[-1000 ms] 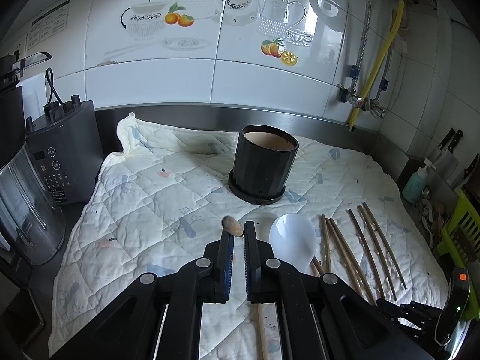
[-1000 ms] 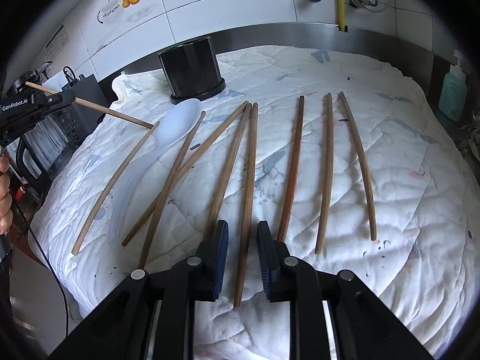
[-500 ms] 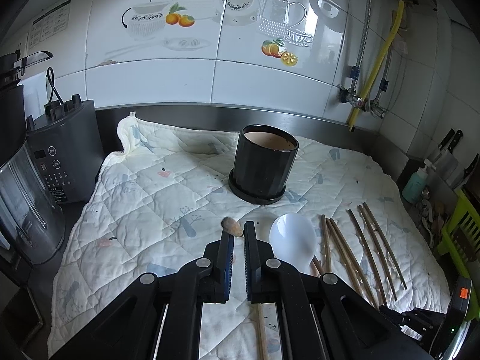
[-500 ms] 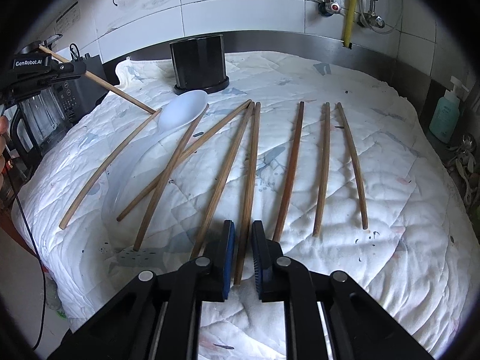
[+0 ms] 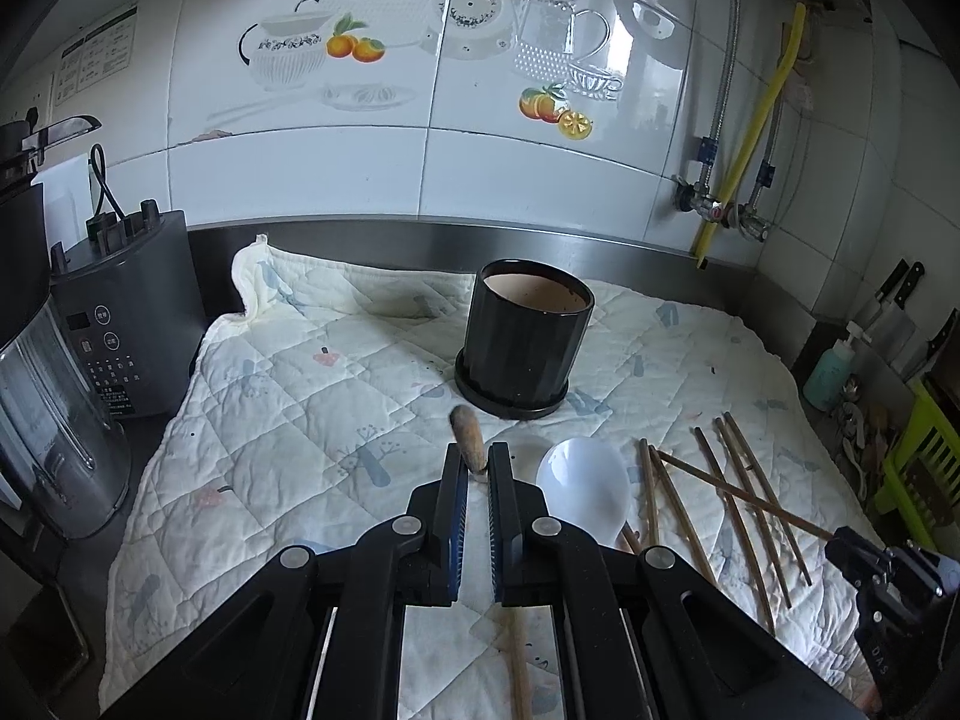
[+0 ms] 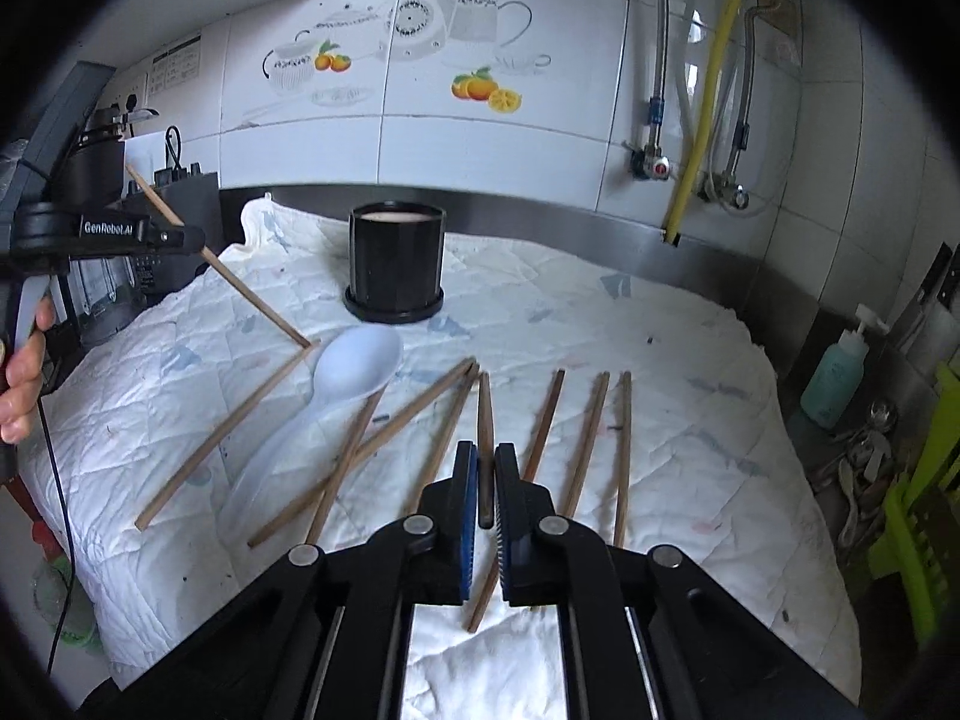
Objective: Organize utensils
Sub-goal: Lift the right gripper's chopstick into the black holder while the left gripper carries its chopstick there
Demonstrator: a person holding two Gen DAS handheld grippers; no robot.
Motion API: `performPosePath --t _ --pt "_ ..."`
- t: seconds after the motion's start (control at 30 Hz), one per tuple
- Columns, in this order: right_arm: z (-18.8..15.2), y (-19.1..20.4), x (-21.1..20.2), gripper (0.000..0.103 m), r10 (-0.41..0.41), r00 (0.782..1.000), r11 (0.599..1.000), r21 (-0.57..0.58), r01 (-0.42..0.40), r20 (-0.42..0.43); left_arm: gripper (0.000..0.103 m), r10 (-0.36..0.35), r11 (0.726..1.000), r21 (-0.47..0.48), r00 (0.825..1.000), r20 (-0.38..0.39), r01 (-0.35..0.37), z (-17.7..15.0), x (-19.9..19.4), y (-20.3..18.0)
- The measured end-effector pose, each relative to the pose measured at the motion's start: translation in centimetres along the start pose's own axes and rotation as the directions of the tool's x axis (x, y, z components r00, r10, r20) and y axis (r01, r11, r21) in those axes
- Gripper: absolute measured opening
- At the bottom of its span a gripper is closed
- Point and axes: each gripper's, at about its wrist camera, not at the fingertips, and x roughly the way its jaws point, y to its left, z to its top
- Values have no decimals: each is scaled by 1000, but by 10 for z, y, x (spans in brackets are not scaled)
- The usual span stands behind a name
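Observation:
My left gripper (image 5: 474, 456) is shut on a wooden chopstick (image 5: 467, 435), held in the air short of the black utensil holder (image 5: 519, 348). The right wrist view shows that gripper (image 6: 201, 243) at the left with its chopstick (image 6: 258, 300) slanting down to the quilt. My right gripper (image 6: 486, 462) has its jaws closing tight on another chopstick (image 6: 485, 414), lifted off the quilt. The left wrist view shows this gripper (image 5: 837, 540) at the right edge. Several chopsticks (image 6: 588, 432) and a white spoon (image 6: 360, 360) lie on the quilt (image 5: 300, 408).
A grey appliance (image 5: 132, 312) and a steel jug (image 5: 54, 432) stand left of the quilt. A soap bottle (image 6: 837, 372), knives and a green rack (image 5: 924, 468) line the right side. A person's hand (image 6: 24, 384) grips the left tool.
My right gripper closed on one chopstick from the row and raised it off the quilt, rolling a little. The left gripper and its chopstick stayed put.

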Motion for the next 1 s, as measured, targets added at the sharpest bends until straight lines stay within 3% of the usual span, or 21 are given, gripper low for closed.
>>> performPosePath --t 0.37,0.8,1.0 --pt "51 -19 7 8 42 995 998 37 -46 92 6 9 999 34 999 32 -10 29 -4 0" --pt "97 -45 22 8 98 990 992 67 -105 100 6 -5 998 57 998 65 1 68 -5 -5" --pt "118 -46 23 8 134 985 989 49 -139 106 6 -20 997 70 993 119 12 94 -13 -12"
